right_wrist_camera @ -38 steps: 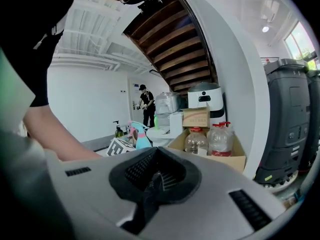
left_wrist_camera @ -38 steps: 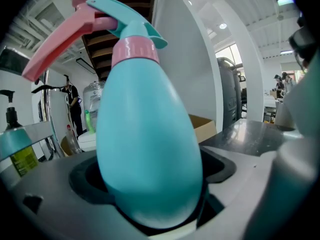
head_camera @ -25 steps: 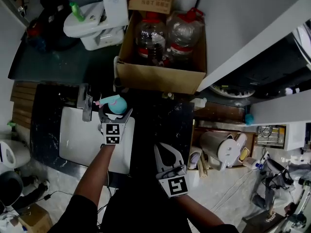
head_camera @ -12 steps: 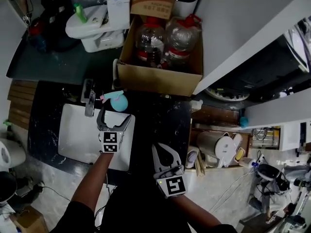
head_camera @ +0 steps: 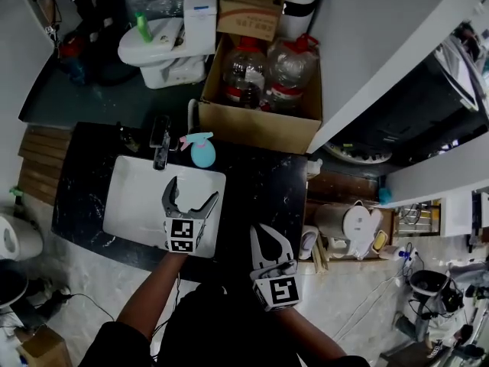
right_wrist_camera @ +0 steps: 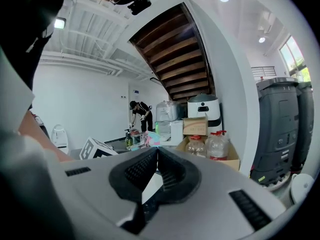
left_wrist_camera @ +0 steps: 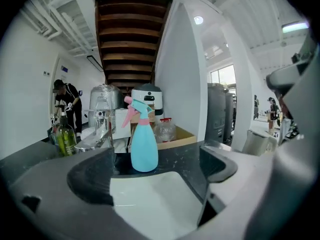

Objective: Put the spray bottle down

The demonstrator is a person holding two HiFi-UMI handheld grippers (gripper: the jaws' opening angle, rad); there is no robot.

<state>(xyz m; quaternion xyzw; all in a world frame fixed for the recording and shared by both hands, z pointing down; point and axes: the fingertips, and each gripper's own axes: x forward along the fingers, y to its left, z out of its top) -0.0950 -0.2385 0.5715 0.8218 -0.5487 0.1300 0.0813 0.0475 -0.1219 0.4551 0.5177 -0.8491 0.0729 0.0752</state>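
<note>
**The spray bottle stands alone by the sink**

Head view: The spray bottle [head_camera: 202,152] is blue with a pink top. It stands on the black counter [head_camera: 260,186], right at the back edge of the white sink [head_camera: 137,209] and just beside the tap [head_camera: 160,150]. The left gripper [head_camera: 192,195] is over the sink, near the bottle but not touching it. Its two jaws are spread wide and there is nothing in them. The right gripper [head_camera: 258,231] is over the front part of the counter, well apart from the bottle, and its jaws are pressed together. Behind the counter is a cardboard box [head_camera: 256,125] with big water jugs [head_camera: 263,71] in it.

Left gripper view: The spray bottle [left_wrist_camera: 144,146] stands up straight on the dark counter, with the white sink [left_wrist_camera: 155,204] in front of it. The left gripper [left_wrist_camera: 157,181] has its jaws far apart, one on each side of the picture, and the bottle is out past them (no jaw touches it). A green bottle [left_wrist_camera: 64,138] stands off to the left, near the tap [left_wrist_camera: 97,131].

Right gripper view: The right gripper [right_wrist_camera: 156,153] has its jaws closed tight on each other, with nothing between them. Far behind them are the cardboard box [right_wrist_camera: 205,151] with the jugs and a person [right_wrist_camera: 139,111] bending over.
</note>
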